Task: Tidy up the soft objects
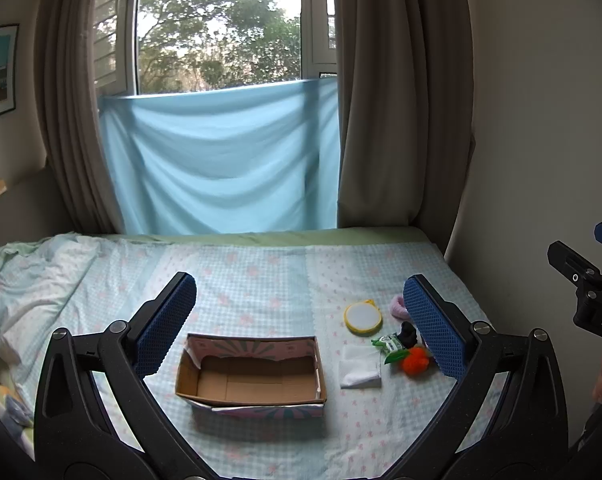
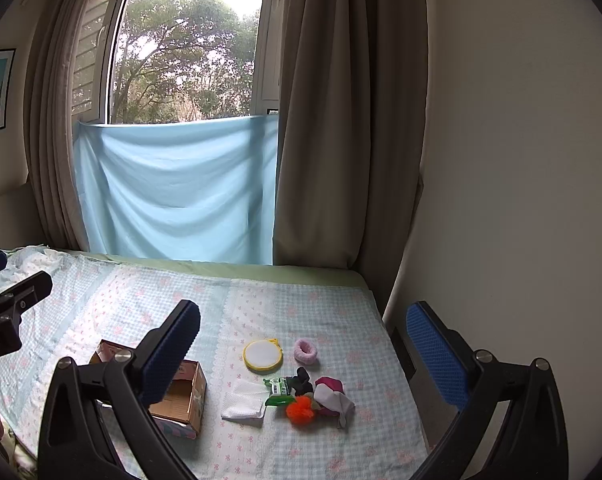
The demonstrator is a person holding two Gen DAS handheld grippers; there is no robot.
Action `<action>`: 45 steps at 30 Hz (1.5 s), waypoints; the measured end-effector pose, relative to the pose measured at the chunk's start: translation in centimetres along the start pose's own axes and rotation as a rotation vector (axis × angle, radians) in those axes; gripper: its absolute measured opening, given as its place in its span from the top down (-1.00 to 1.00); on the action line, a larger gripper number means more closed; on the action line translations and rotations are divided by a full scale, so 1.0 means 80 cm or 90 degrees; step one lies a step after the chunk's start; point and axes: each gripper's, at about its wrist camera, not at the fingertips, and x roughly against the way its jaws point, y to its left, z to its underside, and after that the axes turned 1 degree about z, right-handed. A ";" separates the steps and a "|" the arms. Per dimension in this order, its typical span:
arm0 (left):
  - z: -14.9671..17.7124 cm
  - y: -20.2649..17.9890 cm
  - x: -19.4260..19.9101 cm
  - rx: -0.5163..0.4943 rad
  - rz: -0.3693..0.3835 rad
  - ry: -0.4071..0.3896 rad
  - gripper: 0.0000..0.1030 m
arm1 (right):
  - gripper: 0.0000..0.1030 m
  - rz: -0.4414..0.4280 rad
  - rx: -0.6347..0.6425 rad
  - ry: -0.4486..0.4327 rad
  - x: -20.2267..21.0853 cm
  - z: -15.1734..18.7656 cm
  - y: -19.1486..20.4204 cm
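An open cardboard box [image 1: 253,376] sits on the bed, empty; it also shows in the right wrist view [image 2: 181,396]. To its right lie a white cloth [image 1: 361,366] [image 2: 245,400], a green packet [image 1: 389,342] [image 2: 279,390], an orange pompom [image 1: 415,360] [image 2: 300,409], a black item [image 1: 406,333] [image 2: 301,378], a yellow-rimmed round pad [image 1: 363,317] [image 2: 262,354], a pink scrunchie [image 2: 306,350] and a pink-and-white cloth [image 2: 333,398]. My left gripper [image 1: 297,324] is open above the box. My right gripper [image 2: 305,356] is open above the pile.
The bed [image 1: 261,276] has a checked blue cover and meets a wall [image 2: 501,200] on the right. A blue sheet [image 1: 221,160] and brown curtains [image 2: 341,120] hang at the window behind. Rumpled bedding [image 1: 21,280] lies at the left.
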 end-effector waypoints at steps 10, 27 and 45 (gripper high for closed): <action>-0.004 0.001 -0.009 -0.008 0.004 0.003 -0.99 | -1.00 0.004 -0.006 0.002 -0.002 -0.004 0.004; -0.003 -0.030 -0.148 -0.079 0.116 0.138 -0.99 | -1.00 0.062 -0.019 0.140 -0.073 0.027 -0.005; 0.079 -0.149 -0.484 -0.197 0.200 0.390 -0.99 | -1.00 -0.009 -0.025 0.337 -0.318 0.124 -0.010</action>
